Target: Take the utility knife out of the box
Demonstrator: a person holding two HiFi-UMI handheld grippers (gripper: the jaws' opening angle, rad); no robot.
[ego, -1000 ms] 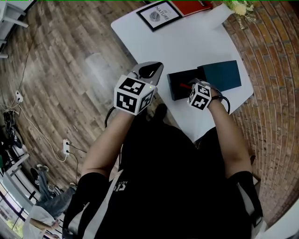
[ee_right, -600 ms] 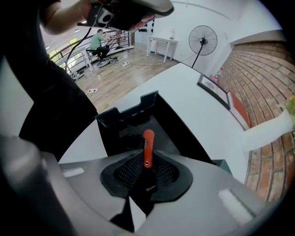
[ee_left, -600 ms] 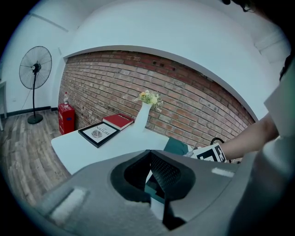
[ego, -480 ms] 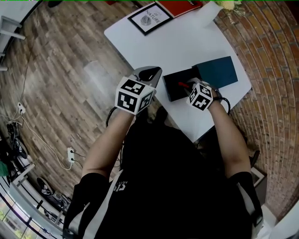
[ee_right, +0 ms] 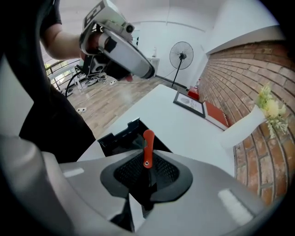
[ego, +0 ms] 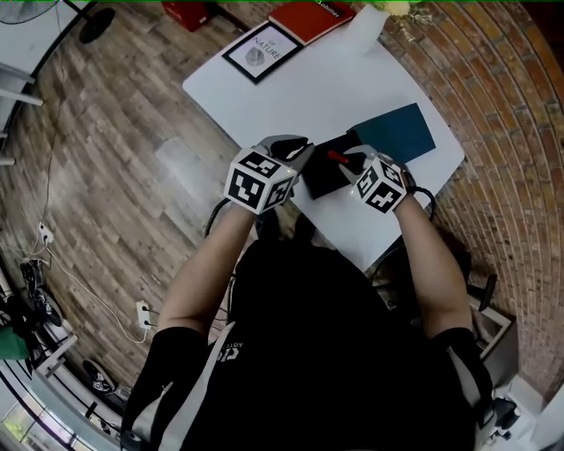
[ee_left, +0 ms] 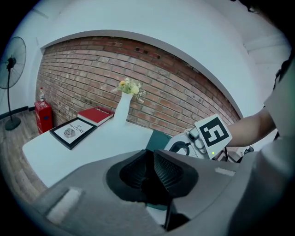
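My right gripper is shut on the red utility knife. In the right gripper view the knife stands up between the pads, above the open black box. The box lies near the front edge of the white table, and its teal lid lies just beyond it. My left gripper hovers at the box's left end with its jaws shut and nothing seen between them. From the right gripper view it hangs in the air, off the box.
A framed print, a red book and a white vase of flowers stand along the table's far side by the brick wall. A fan stands on the wooden floor to the left.
The right gripper has risen with the red knife, which now sits above the box. The left gripper has drifted right, closer to the box's end.
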